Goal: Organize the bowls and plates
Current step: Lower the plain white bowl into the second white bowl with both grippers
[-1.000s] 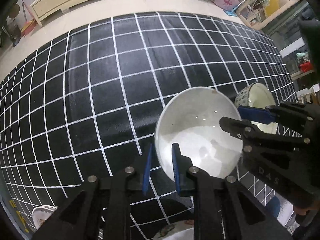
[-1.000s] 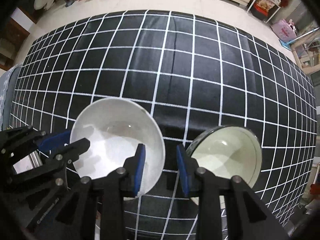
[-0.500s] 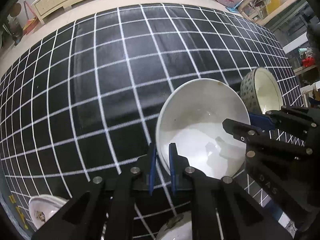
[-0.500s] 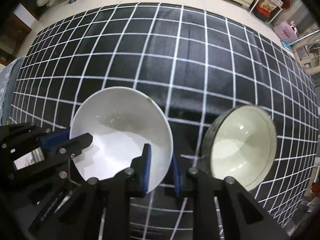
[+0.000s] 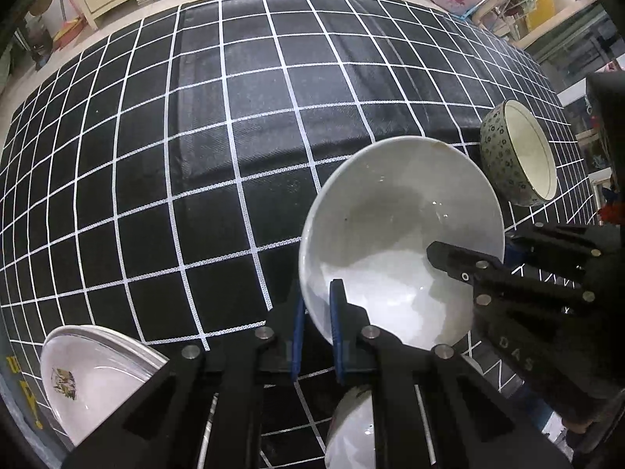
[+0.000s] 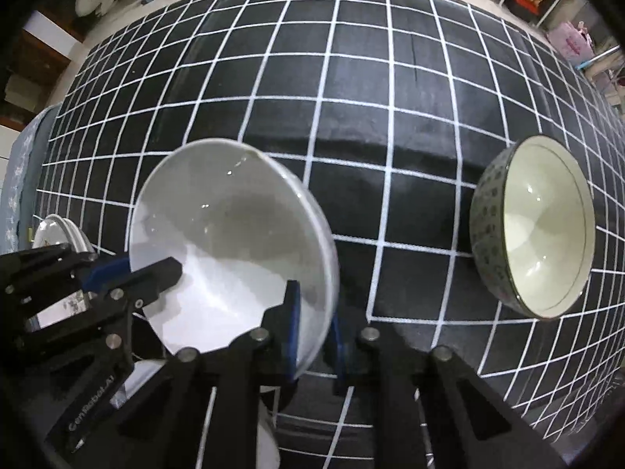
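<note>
A plain white bowl (image 5: 394,234) hangs tilted over the black checked cloth (image 5: 203,156), held from two sides. My left gripper (image 5: 316,312) is shut on its near-left rim. My right gripper (image 6: 314,324) points down with its jaws closing on the opposite rim, one pad inside the wall and one outside. In the right wrist view the bowl (image 6: 226,234) fills the lower left, and the left gripper (image 6: 136,269) grips its far side. A flower-patterned bowl (image 6: 535,226) stands apart to the right. Another white bowl (image 5: 359,430) lies below the fingers, partly hidden.
A stack of white plates (image 5: 90,371) with a small printed motif sits at the cloth's near-left corner, close to the table edge. The patterned bowl (image 5: 515,156) is near the right edge. Cabinets and shelves stand on the floor beyond the table.
Both grippers and the white bowl have come toward the near edge and lower. The plates and the lower bowl entered view. The right jaws narrowed onto the rim.
</note>
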Demonstrator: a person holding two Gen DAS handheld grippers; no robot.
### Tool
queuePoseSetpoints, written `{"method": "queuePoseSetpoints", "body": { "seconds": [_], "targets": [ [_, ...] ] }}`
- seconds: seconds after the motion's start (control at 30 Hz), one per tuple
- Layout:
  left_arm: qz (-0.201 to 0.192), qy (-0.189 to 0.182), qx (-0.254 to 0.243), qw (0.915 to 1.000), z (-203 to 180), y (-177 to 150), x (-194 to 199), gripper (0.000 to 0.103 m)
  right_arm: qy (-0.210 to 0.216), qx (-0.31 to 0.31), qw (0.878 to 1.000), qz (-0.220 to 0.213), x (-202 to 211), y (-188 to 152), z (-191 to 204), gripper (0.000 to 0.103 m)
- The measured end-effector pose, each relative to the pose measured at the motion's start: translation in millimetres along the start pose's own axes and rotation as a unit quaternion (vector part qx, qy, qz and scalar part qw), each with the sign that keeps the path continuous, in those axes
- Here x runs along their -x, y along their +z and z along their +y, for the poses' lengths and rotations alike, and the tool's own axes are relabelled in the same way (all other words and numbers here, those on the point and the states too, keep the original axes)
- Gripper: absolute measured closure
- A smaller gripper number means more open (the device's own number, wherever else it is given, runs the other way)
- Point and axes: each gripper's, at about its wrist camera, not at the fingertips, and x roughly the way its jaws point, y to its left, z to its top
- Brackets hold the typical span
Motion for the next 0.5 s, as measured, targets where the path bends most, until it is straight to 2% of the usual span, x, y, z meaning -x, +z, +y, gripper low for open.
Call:
{"method": "queuePoseSetpoints", "body": {
  "seconds": [0.27,0.5],
  "targets": [
    [-0.007,-0.007,0.007,0.9999,4.0,-0.8,10.0,0.092,0.005,-0.019,1.0,-0.004,-4.2,5.0,-3.5,0.088],
    [-0.031,-0.009,0.012,0.9994,-6.7,1.7,36.3,0.092,0.005,-0.02,1.0,-0.021,34.9,19.1,-6.2,0.088]
  ]
}}
